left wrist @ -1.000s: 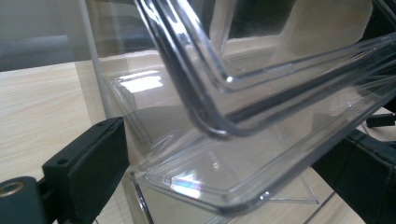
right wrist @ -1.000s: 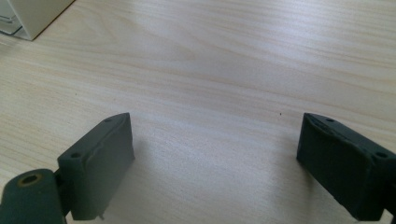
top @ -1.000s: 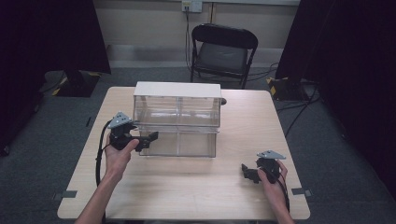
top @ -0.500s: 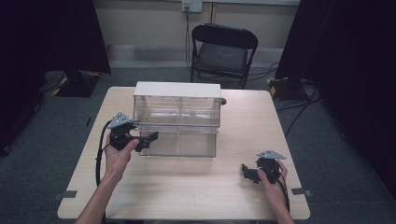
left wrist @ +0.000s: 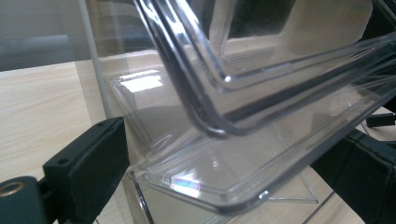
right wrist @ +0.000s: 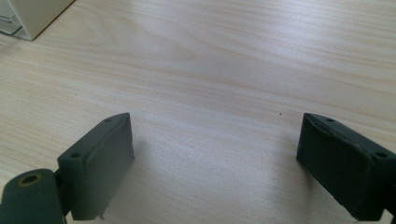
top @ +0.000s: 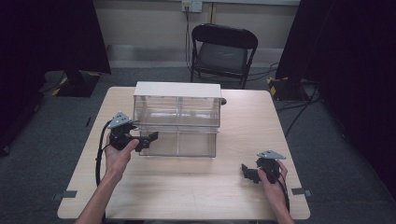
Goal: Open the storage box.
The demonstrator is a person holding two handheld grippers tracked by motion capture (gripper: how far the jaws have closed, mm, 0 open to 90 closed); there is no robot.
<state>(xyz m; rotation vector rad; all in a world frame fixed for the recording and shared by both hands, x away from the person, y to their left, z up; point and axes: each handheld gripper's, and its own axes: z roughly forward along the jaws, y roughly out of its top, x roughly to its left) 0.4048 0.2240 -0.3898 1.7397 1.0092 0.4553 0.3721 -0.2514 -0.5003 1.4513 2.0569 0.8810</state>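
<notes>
A clear plastic drawer cabinet (top: 176, 109) with a white top stands at the middle of the table. Its lower drawer (top: 187, 143) juts out a little toward me. My left gripper (top: 150, 139) is at that drawer's left front corner. In the left gripper view the drawer's clear front edge (left wrist: 243, 182) runs across between the two wide-set jaws of my left gripper (left wrist: 224, 158); the left pad (left wrist: 100, 158) is right against the plastic, with no firm squeeze to be seen. My right gripper (top: 246, 171) rests on the table at the front right, open, with bare wood between the jaws (right wrist: 215, 144).
The wooden table (top: 196, 196) has free room in front of the cabinet and on both sides. A black folding chair (top: 223, 51) stands behind the table's far edge. Cables trail from both grippers over the near edge.
</notes>
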